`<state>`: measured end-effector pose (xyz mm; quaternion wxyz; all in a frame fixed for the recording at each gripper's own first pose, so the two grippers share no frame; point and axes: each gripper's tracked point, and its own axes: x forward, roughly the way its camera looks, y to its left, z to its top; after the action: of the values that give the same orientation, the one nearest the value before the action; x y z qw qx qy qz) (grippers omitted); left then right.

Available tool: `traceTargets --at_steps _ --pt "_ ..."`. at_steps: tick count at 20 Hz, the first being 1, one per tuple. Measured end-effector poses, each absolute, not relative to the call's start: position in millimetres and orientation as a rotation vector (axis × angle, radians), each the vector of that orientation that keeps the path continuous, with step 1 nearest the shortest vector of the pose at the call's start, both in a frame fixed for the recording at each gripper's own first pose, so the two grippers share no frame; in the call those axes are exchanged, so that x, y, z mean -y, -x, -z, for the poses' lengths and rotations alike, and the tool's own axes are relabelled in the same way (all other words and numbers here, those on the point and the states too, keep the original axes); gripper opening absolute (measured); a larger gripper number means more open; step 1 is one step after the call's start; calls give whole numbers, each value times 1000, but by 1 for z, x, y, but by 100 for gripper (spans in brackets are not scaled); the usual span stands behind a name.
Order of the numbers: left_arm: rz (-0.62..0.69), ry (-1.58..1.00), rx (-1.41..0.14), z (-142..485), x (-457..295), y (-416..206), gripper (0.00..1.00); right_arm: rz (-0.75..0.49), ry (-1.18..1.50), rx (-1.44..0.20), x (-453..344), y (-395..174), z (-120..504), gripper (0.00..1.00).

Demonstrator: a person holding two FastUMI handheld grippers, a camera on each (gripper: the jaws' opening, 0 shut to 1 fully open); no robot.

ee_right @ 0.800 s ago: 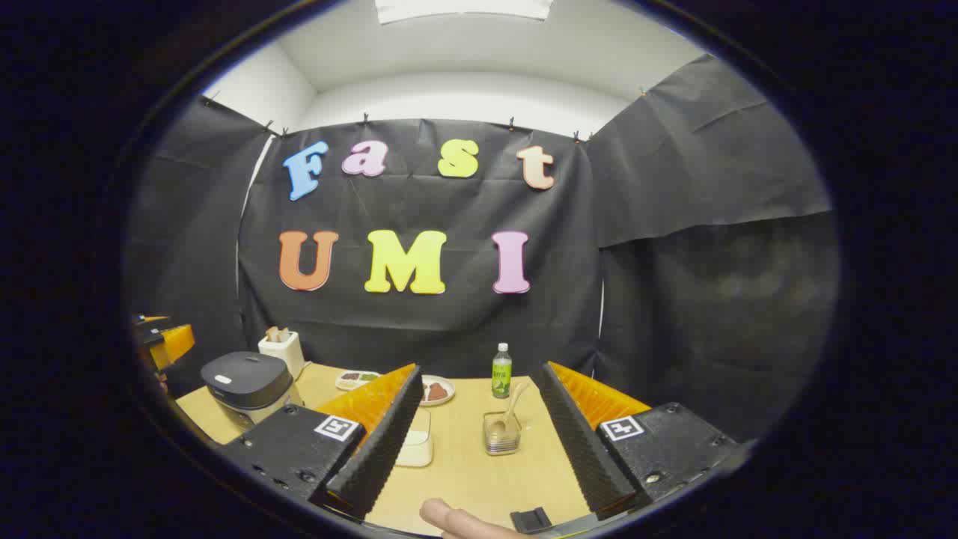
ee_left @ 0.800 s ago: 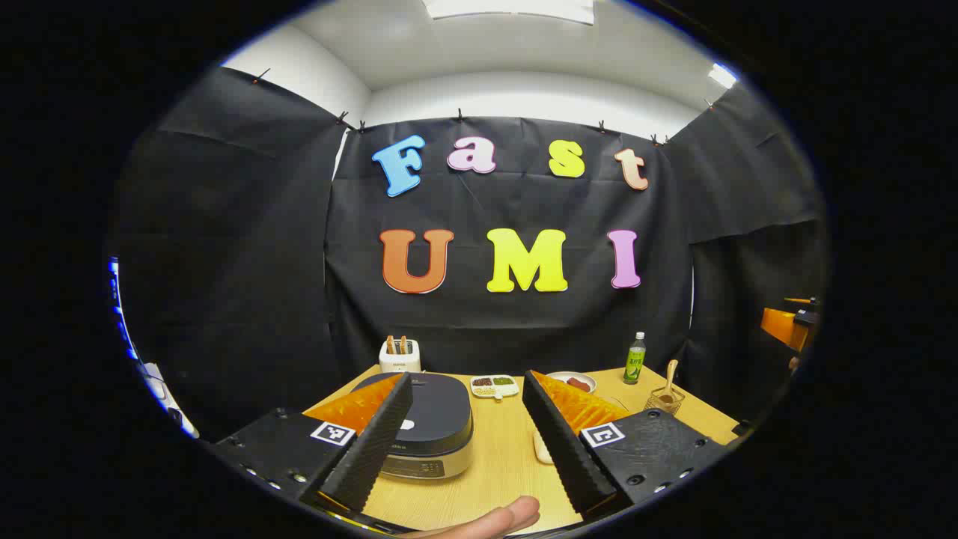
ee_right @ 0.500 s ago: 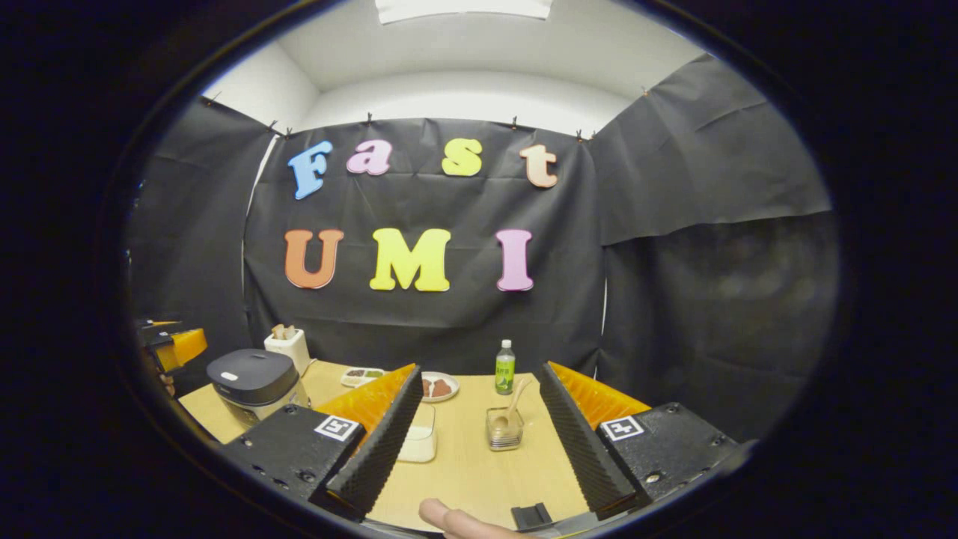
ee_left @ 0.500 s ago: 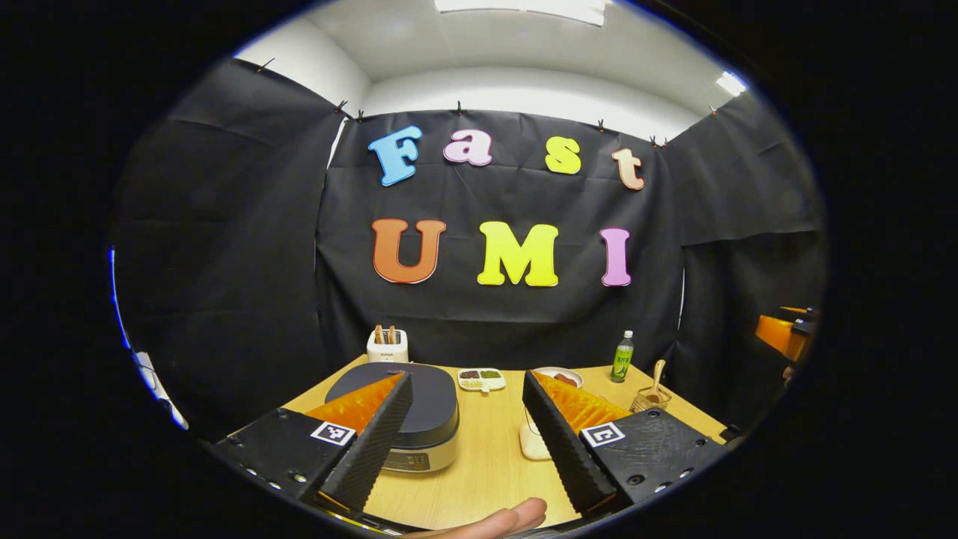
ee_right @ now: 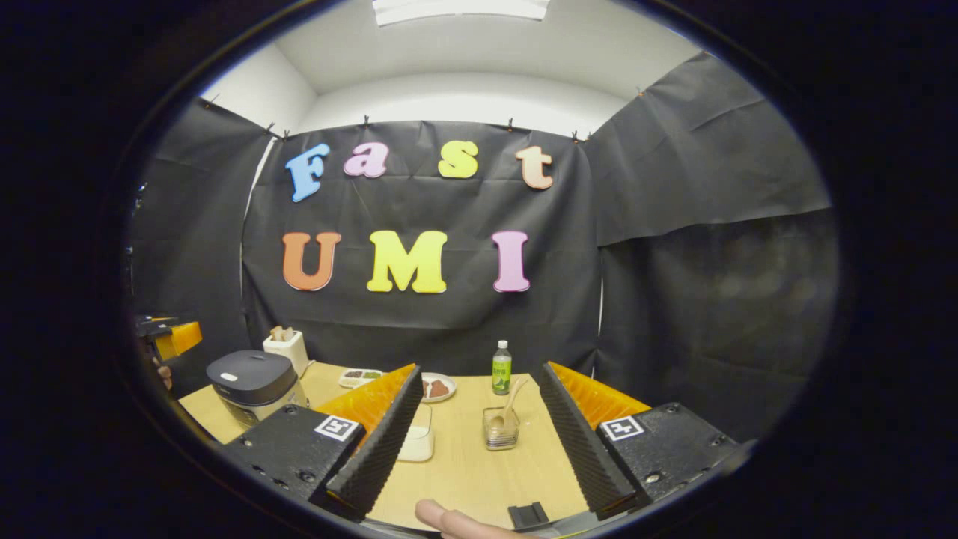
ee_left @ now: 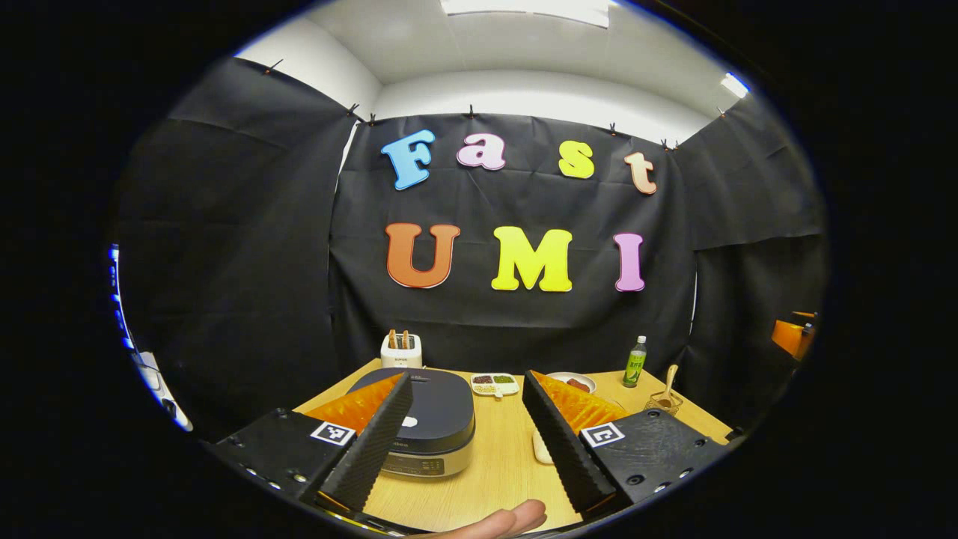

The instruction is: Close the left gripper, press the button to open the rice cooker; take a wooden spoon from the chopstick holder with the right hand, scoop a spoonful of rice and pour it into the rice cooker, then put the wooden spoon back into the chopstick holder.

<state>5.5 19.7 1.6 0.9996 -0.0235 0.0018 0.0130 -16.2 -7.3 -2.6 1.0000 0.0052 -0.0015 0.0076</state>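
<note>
Left gripper (ee_left: 464, 442) is hovering above the wooden table (ee_left: 498, 468), jaws spread wide apart, nothing sitting between them. Rice cooker (ee_left: 434, 423) is sitting behind the left finger, dark lid down, control panel facing the camera. Toaster (ee_left: 401, 350) is standing at the table's far edge, behind the cooker. Divided snack dish (ee_left: 495, 384) and small plate (ee_left: 575, 382) are lying mid-table, near each other. Green bottle (ee_left: 635, 361) is standing upright at far right. Wooden spoon (ee_left: 668, 385) is leaning in the chopstick holder (ee_left: 664, 404) just in front of the bottle. A fingertip (ee_left: 501, 520) is showing at the bottom edge. Right gripper (ee_left: 795, 337) is peeking in at the far right edge; its jaw state is unreadable.
</note>
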Motion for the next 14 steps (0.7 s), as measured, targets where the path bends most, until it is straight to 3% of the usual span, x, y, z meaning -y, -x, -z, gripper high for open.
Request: traceTargets --at_steps 4,5,6,7,8,13,14 --pt "-24 73 -28 3 -30 -13 90 -31 -31 8 8 15 6 100" --pt "-18 66 -38 5 -30 -12 97 -34 -39 3 7 14 8 100" --pt "-11 57 -47 7 -30 -13 77 -37 -44 -3 7 14 13 100" --pt "-13 49 -53 8 -33 -15 70 -39 -49 -13 7 14 16 100" --pt "-7 38 -74 13 -33 -18 48 -48 -61 -16 5 15 18 100" --pt "-42 -47 -172 35 -46 -26 46 -94 -83 8 -4 26 18 100" --pt "-44 -38 -186 37 -45 -27 24 -100 -81 14 -6 27 18 100"
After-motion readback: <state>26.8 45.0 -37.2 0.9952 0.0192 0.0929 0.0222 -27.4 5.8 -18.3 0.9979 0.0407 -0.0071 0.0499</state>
